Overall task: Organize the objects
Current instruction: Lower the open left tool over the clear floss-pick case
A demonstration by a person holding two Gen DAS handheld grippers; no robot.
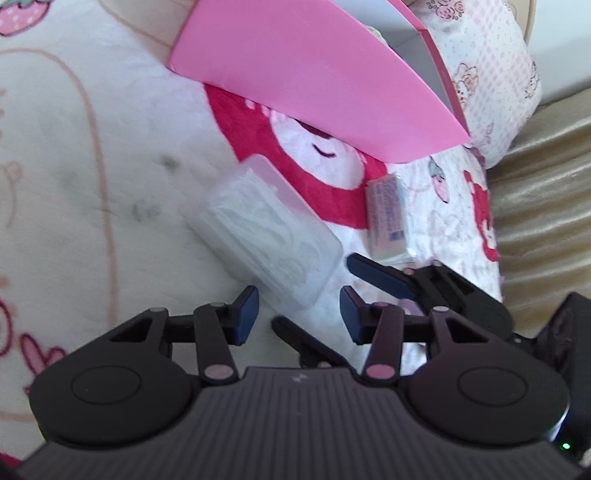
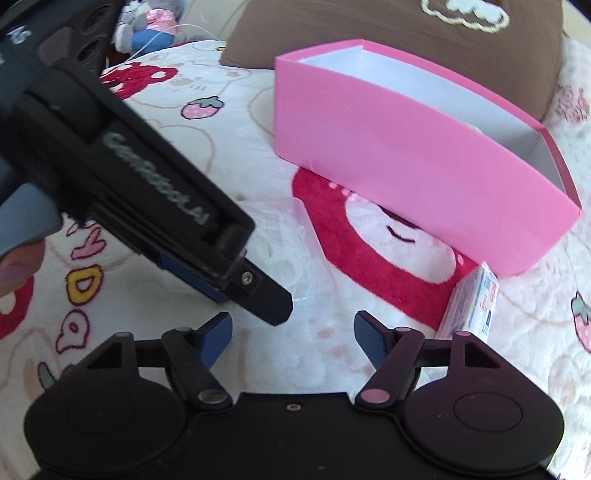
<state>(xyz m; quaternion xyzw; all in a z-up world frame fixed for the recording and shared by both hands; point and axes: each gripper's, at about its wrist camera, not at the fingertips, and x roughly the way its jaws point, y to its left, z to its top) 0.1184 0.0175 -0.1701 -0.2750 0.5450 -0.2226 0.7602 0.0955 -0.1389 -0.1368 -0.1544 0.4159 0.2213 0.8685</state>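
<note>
A clear plastic case of white floss picks (image 1: 266, 229) lies on the plush blanket. Its near corner sits between the jaws of my left gripper (image 1: 298, 314), which is open; the blue pads stand a little off the case's sides. A small white packet with blue print (image 1: 388, 218) lies to the right of the case. Behind both stands an open pink box (image 1: 314, 74) with a white inside. My right gripper (image 2: 293, 332) is open over bare blanket, with the clear case (image 2: 299, 251) ahead and the packet (image 2: 472, 306) at its right. The left gripper (image 2: 273, 302) crosses in from the upper left.
The white blanket (image 1: 110, 166) bears red bear and strawberry prints. A brown cushion (image 2: 369, 33) lies behind the pink box (image 2: 406, 147). A pink-patterned pillow (image 1: 491, 74) and golden fabric (image 1: 546, 203) are at the right. One right-gripper finger (image 1: 373, 275) reaches close beside the left gripper.
</note>
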